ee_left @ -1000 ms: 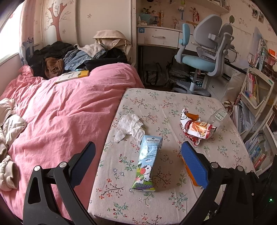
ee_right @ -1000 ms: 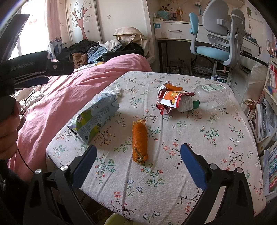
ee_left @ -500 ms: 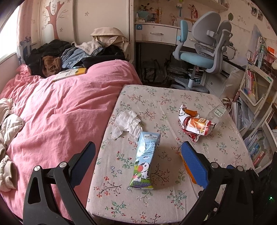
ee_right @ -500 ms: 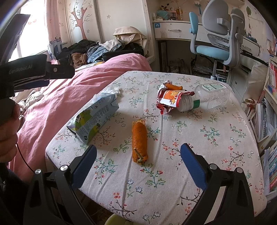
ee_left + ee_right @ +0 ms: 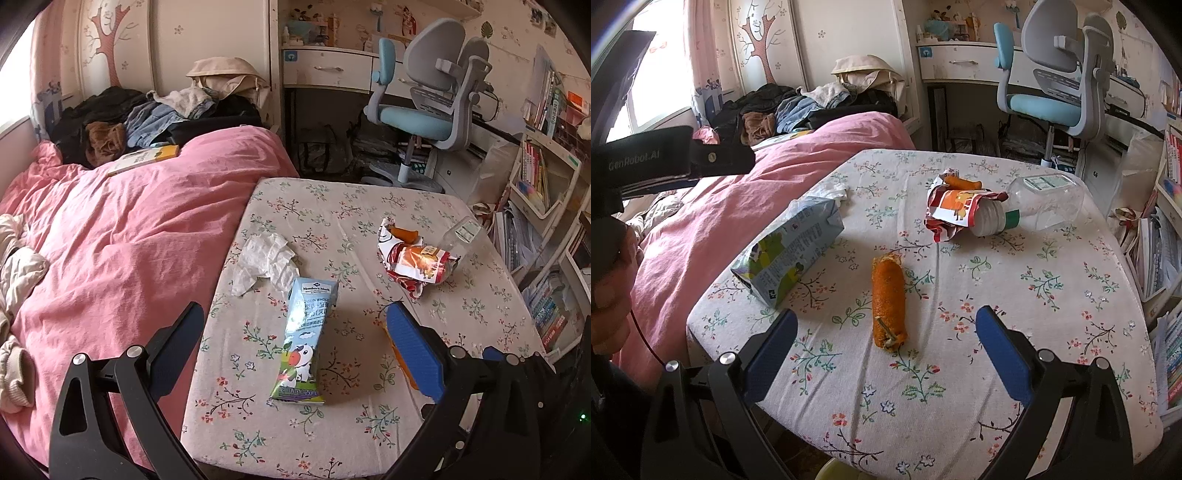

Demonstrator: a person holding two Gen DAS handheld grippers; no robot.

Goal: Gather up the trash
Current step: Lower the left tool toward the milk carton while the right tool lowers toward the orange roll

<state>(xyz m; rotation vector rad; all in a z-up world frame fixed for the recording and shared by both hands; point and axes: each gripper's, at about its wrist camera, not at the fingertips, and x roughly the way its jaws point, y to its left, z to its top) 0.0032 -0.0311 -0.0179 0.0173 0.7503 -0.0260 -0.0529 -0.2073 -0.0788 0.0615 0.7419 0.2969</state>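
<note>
Trash unsorted on floral tabletop [image 5: 1052, 306]: milk carton [image 5: 304, 339] centre frame between wide-apart left hand-held gripper [image 5: 295, 332], orange peel [image 5: 888, 299] between wide-apart right hand-held gripper [image 5: 886, 332], nothing gripped, likely lining up pickups.

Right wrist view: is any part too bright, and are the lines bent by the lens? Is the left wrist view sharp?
Right wrist view: the window at upper left is blown out white; the fisheye bows the table edge and darkens the corners. Left wrist view: sharp on the milk carton, whose print is readable; soft daylight, with a faint shadow beside the carton.
</note>
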